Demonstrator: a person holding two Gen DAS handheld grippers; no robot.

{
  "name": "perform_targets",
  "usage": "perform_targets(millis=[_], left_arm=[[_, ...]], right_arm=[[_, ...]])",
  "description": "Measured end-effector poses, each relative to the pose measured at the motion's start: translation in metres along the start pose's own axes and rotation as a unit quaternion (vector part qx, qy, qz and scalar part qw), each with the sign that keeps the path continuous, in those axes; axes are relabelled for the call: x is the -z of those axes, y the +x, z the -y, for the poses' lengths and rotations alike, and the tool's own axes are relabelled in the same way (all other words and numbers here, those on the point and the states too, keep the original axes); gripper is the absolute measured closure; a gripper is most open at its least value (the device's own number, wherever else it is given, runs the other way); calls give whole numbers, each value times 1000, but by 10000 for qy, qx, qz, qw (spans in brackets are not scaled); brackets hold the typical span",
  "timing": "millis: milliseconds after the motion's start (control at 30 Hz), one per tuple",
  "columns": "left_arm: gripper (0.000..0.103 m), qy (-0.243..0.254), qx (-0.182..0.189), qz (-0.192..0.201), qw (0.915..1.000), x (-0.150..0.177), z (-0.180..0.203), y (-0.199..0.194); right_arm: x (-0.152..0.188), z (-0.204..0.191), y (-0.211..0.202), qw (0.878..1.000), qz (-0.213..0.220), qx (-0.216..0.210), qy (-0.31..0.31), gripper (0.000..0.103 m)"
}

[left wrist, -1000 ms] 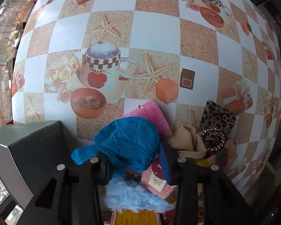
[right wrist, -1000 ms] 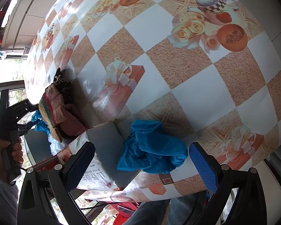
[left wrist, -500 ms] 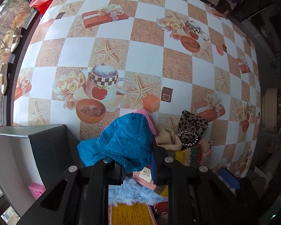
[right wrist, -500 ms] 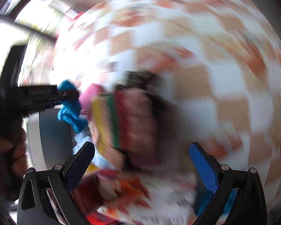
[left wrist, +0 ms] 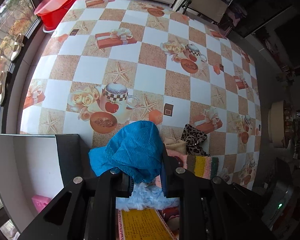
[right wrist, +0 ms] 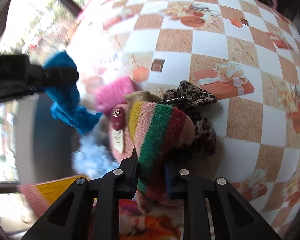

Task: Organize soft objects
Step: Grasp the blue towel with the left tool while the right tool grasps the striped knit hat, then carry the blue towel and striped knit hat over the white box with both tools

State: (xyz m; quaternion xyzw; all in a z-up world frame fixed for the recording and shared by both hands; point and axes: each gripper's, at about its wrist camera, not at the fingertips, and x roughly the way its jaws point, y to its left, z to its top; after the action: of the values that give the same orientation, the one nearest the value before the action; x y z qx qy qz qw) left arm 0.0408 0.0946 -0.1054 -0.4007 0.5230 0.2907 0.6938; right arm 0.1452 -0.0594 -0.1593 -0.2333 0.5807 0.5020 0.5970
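While the left tongs [left wrist: 146, 177] grip the crumpled blue cloth [left wrist: 135, 154], the open grey cardboard box [left wrist: 36, 160] lies just beside them to their left; the right tongs [right wrist: 151, 177] clamp a striped knit sock [right wrist: 156, 128].

I see a crinkly, matt blue cloth [left wrist: 136, 152] with a fine waffle texture, and under it a fluffy pale-blue plush piece [left wrist: 148, 198]. The striped sock [right wrist: 156, 132] I'm looking at is fuzzy terry knit in yellow, pink, green and dark red. Beside it lies a leopard-print fabric bow [right wrist: 192, 94], smooth-looking, and a fuzzy pink item [right wrist: 114, 94]. The tablecloth [left wrist: 150, 40] reads as smooth printed vinyl with a slight sheen. The grey box [left wrist: 68, 150] looks like matt cardboard.
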Motion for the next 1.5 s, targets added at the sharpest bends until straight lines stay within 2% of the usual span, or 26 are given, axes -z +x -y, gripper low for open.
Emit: perform_targets(millis=[100,333,500,867,1100,1500], left_arm=[[81,245,-27,248,9994,6,10,-18],[81,481,77,636,9968,23,25,-55],[81,700,103,863,9938,40,37,-80],[81,774,162,1053,9913,61,51,-111],[81,990,95,1309,9864,80,50,-138],[81,1255,136,1139,9854,135,44,-152]], right_arm=[[3,11,-24,9990,225,-253,301,81],[9,17,-70,9948,667,-436,636,81],[10,18,-101,9934,865,-260,708,81],[27,14,-147,9901,1107,17,865,81],[35,4,-175,9885,1280,146,790,81],[76,-13,-187,9878,1269,307,844,81]])
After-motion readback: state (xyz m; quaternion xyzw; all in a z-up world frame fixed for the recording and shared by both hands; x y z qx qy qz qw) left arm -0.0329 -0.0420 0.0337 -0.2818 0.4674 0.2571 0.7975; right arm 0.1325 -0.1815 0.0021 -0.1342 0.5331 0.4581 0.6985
